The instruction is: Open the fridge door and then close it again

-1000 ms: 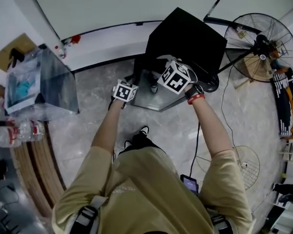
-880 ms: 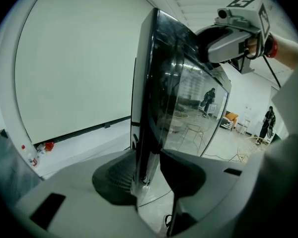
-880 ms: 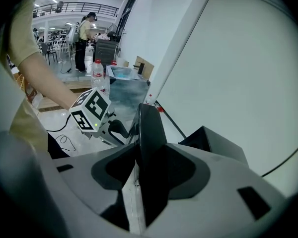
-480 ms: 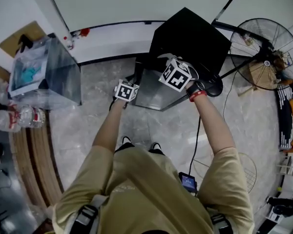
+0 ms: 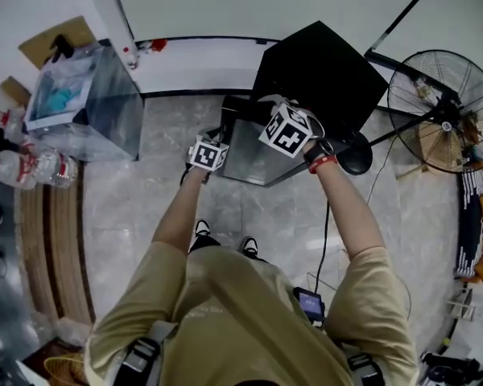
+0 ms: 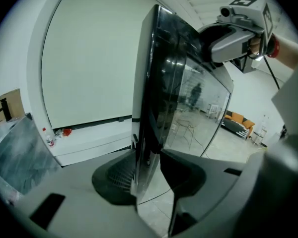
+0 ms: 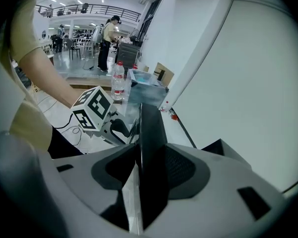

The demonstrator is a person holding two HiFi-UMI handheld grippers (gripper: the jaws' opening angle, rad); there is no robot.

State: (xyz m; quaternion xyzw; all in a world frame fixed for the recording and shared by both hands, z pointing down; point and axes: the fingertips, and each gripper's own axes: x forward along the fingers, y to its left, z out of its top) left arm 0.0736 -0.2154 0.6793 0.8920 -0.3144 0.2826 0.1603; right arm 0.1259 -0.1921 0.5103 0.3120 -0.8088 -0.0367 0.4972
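Arms outstretched, left gripper [image 6: 150,177] and right gripper [image 7: 150,170] pinch fridge door [image 5: 249,151] (apparently).

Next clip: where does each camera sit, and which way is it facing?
Head view: on the person's head, looking steeply down at the fridge, its open door and both arms.
Left gripper view: on the left gripper, facing the white wall; its fingers clamp the door edge; the right gripper shows upper right.
Right gripper view: on the right gripper, facing along the door it clamps; the left gripper and left arm show.
Shared: each gripper view shows the other gripper.
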